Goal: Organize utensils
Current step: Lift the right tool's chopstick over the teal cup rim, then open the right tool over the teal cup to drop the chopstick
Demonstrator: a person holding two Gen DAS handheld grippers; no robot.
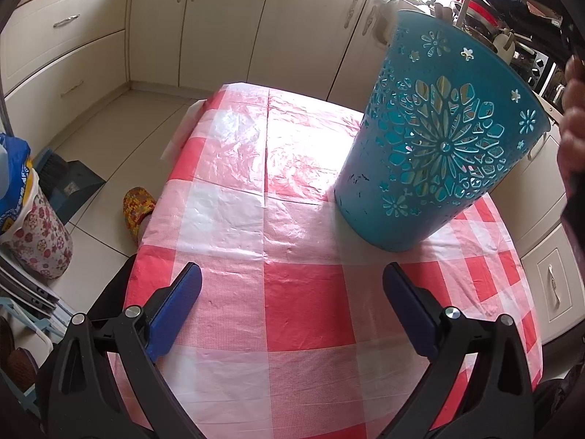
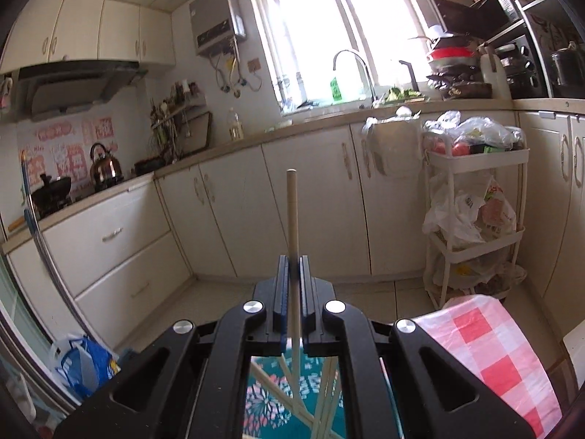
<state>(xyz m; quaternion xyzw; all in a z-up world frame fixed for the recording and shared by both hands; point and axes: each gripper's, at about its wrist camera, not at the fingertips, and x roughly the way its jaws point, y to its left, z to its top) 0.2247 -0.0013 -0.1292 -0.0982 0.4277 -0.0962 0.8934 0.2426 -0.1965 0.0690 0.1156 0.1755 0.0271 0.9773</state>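
Chopstick (image 2: pixel 292 212): pinched between the clenched jaws of the right gripper (image 2: pixel 292 267), long axis upright, upper end rising above the jaws, lower end hanging into the teal holder (image 2: pixel 270 402) directly below, where more chopsticks (image 2: pixel 289 398) lean. Right hand is the nearer, poised over the holder's mouth. Judgement: release would drop it in. Left gripper (image 1: pixel 292 289): jaws released, empty, angled down over the bench (image 1: pixel 285 219), holder just ahead to its right.
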